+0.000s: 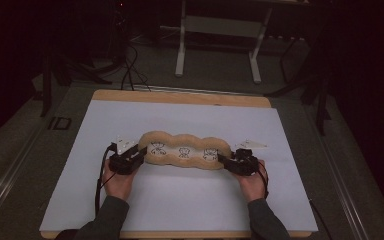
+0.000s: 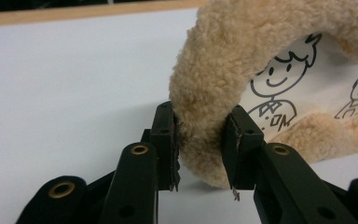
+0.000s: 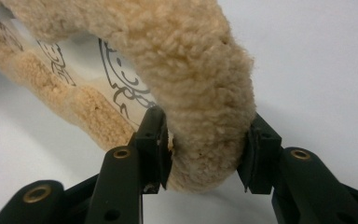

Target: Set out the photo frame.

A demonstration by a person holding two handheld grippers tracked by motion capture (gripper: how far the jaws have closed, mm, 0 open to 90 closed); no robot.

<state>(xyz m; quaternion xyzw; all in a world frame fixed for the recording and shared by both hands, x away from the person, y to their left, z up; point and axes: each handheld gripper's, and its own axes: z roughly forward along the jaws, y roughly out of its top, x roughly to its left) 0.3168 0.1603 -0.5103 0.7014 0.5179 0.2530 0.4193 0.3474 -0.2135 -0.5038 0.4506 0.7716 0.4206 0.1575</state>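
A long tan fleece plush (image 1: 185,150) with three cartoon figures drawn on its white inner panel lies across the middle of the white sheet (image 1: 180,205). My left gripper (image 1: 141,151) is at its left end. In the left gripper view the two pads (image 2: 168,135) press on either side of the fluffy rim (image 2: 200,93), so this gripper (image 2: 200,140) is shut on it. My right gripper (image 1: 222,159) is at the right end. In the right gripper view the rounded fleece end (image 3: 205,93) fills the gap of the gripper (image 3: 207,149), and both pads (image 3: 161,140) touch it.
The white sheet covers a wooden tabletop (image 1: 180,96) whose edge shows at the back. Behind the table stand a white metal frame (image 1: 181,50) and dark cables (image 1: 130,70) on the floor. Bare sheet lies in front of and behind the plush.
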